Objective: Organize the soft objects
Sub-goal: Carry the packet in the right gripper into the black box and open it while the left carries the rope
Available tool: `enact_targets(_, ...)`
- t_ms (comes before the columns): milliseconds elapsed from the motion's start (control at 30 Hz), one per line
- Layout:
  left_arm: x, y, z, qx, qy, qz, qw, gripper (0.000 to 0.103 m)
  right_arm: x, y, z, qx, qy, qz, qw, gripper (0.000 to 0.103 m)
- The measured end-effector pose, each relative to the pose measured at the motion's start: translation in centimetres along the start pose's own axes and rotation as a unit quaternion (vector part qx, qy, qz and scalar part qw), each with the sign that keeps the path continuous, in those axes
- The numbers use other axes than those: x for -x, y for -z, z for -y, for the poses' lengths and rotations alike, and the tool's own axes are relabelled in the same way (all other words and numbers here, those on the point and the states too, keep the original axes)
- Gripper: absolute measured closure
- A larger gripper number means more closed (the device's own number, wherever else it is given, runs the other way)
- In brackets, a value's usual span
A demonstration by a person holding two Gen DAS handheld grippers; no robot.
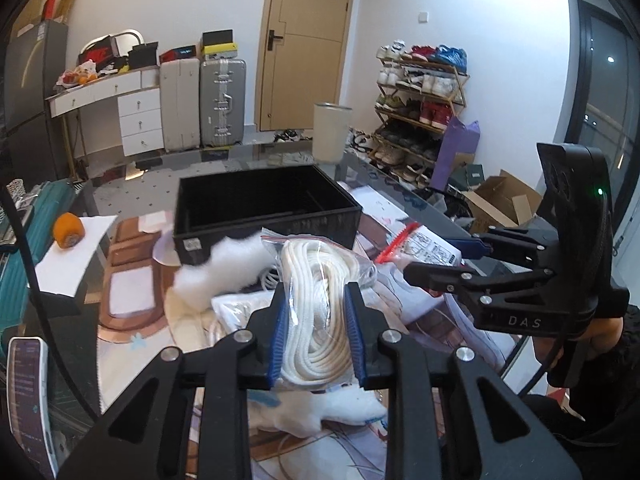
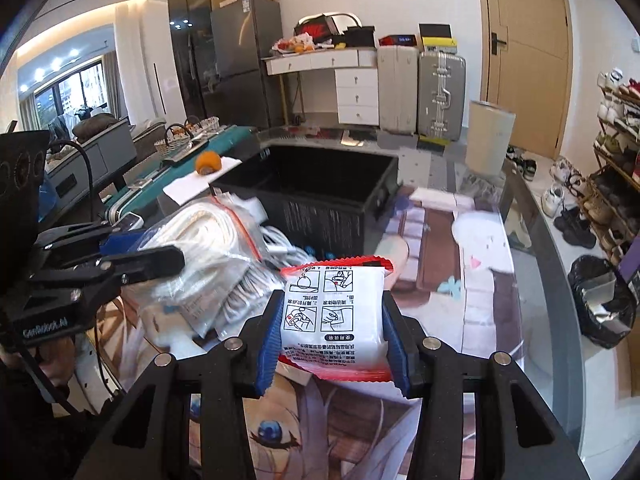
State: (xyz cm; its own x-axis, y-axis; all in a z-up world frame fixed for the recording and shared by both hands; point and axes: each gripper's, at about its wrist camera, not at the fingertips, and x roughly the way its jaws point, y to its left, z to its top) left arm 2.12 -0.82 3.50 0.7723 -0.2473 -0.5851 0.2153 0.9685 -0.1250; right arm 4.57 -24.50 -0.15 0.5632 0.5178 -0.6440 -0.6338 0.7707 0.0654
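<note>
Left hand-held gripper is clamped on a clear zip bag of white rope, its blue pads pressing the bag's two sides, the bag lifted just above the clutter on the bench. Right hand-held gripper is clamped on a white packet with red edges, printed with instruction panels, held up off the bench surface. The two held things sit near each other, the packet on the rope bag's right, with a narrow gap between them.

Just beyond both stands an open black box; its near wall faces the grippers and its interior looks dark and unfilled as far as can be seen. A fluffy white piece lies against the box's near left corner, and loose white cords lie between the rope bag and the box wall. A printed mat covers the bench, with bare room to the right of the box up to the curved glass edge. An orange object rests on white paper at the far left.
</note>
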Motion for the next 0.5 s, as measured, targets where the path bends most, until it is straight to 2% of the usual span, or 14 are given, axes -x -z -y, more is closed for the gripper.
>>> enact_targets(233, 0.9, -2.0, -2.1, 0.018, -0.023, 0.028, 0.9992, 0.078, 0.2, -2.5, -0.9, 0.007, -0.003, 0.021, 1.0, 0.057)
enact_targets(500, -0.7, -4.7, -4.1, 0.02, -0.04, 0.04, 0.9982, 0.078, -1.7, -6.0, -1.1, 0.014, -0.006, 0.032, 0.999, 0.057)
